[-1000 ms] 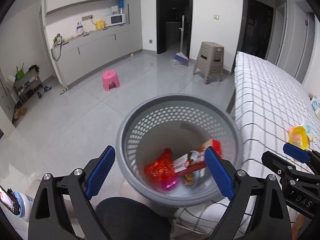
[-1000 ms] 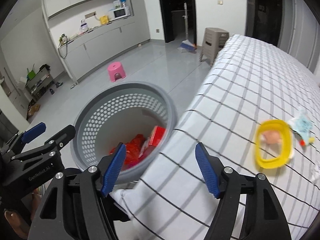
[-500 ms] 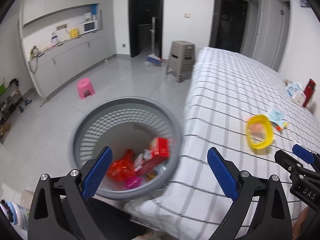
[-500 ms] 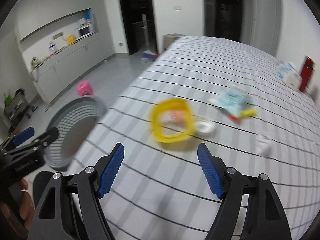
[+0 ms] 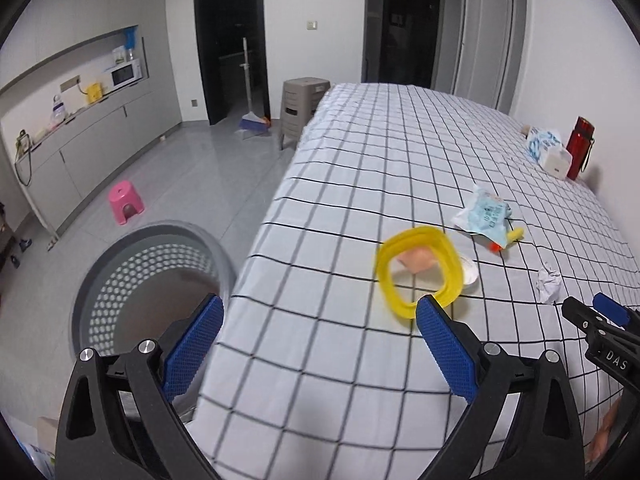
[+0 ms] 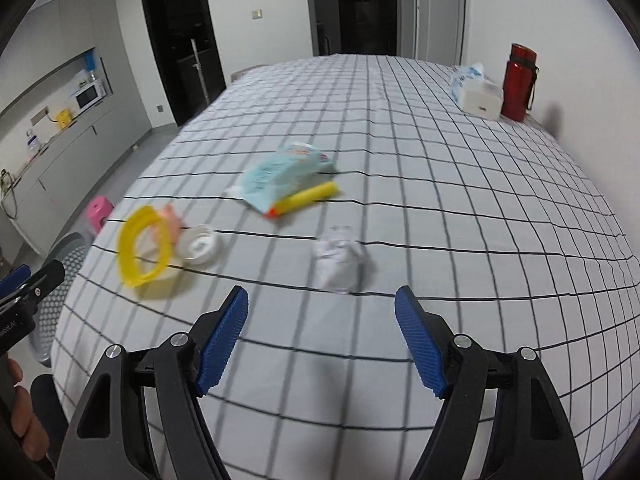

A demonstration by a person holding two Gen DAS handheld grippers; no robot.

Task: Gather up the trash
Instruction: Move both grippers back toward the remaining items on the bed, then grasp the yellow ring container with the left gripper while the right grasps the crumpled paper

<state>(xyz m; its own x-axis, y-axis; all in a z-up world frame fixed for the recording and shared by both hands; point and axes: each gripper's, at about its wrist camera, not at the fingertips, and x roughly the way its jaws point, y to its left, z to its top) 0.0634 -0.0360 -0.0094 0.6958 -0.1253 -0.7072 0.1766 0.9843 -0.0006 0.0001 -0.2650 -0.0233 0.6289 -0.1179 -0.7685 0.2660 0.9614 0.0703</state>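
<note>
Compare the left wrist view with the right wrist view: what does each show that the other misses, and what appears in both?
Only the left wrist view shows the broom, the brown stool and the inside of the grey basket. Only the right wrist view shows the white cap fully. Both share the yellow ring, crumpled paper, blue wrapper, red bottle and checked cloth.

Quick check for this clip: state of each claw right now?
Left claw: open, holding nothing.
Right claw: open, holding nothing.
</note>
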